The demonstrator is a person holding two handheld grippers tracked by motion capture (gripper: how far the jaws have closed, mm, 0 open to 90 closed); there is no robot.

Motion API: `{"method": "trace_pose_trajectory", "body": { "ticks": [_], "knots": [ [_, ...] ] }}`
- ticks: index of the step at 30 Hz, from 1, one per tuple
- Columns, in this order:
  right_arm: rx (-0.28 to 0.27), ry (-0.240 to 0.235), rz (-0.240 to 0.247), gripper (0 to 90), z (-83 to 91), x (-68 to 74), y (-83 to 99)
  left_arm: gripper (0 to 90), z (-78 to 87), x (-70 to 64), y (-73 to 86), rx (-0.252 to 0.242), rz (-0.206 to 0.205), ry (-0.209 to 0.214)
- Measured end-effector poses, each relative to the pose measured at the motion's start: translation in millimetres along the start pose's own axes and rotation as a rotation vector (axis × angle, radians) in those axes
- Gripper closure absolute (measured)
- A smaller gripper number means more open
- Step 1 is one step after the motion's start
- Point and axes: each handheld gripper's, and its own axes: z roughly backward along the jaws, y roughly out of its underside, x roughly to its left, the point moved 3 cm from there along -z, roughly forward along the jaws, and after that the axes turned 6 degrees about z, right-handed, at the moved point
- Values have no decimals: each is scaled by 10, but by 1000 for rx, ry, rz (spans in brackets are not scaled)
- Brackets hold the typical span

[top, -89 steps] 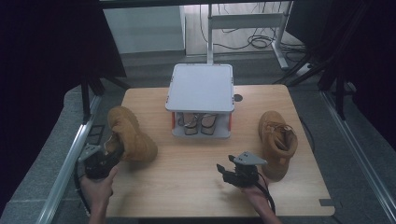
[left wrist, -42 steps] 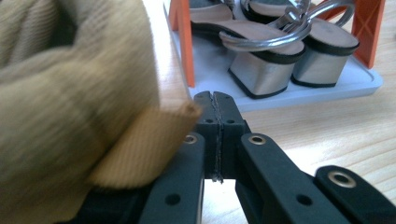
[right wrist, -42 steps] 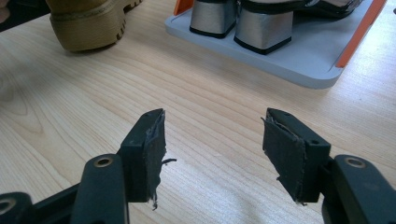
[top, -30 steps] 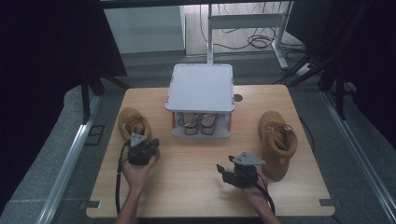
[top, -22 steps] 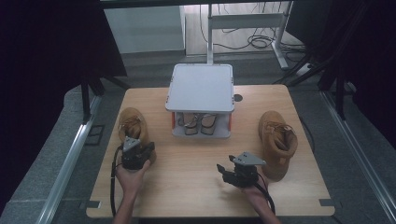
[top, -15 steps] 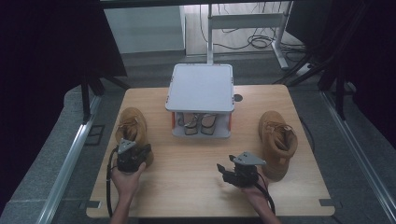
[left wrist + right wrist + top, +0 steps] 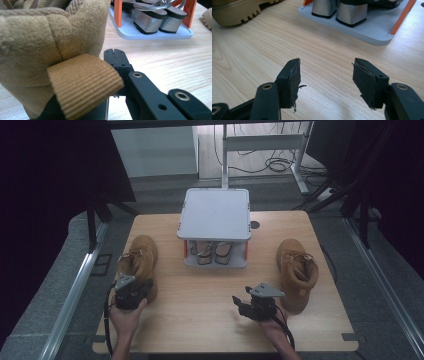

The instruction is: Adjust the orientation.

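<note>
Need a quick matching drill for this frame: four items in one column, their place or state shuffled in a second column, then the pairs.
Items
1. left claw
2. right claw
3. right boot
4. silver-heeled shoes

Place or state
A. open above bare wood
B. on the lower shelf of the small rack
C. at the heel of the left boot, by its pull loop
D. untouched near the table's right edge

Pairs: 1-C, 2-A, 3-D, 4-B

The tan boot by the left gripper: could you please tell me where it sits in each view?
High view: tan boot at table's left, the left gripper at its heel.
Left gripper view: heel and pull loop at the left, close up.
Right gripper view: its lugged sole at top left.
Shared landmark: the shoe rack.
</note>
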Motion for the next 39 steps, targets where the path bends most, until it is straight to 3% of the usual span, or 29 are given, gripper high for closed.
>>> {"method": "trace_pose_trajectory", "body": {
  "ticks": [9,11,14,22,25,36,39],
  "knots": [
    [6,4,1,395,-5,-3,7,900,51,55,-6,22,-18,-1],
    [8,4,1,395,-7,-8,11,900,77,96,-6,26,-25,-22],
    [9,6,2,395,1,-15,11,900,149,205,-17,23,10,-10],
    [5,7,-1,395,9,-29,10,900,329,505,-12,19,50,-29],
    [6,8,-1,395,8,-31,11,900,370,596,-4,10,68,-17],
    [12,12,2,395,-2,-36,22,900,369,619,-20,2,72,-4],
    [23,9,2,395,-28,-32,41,900,311,591,-57,15,38,1]
  ]
}}
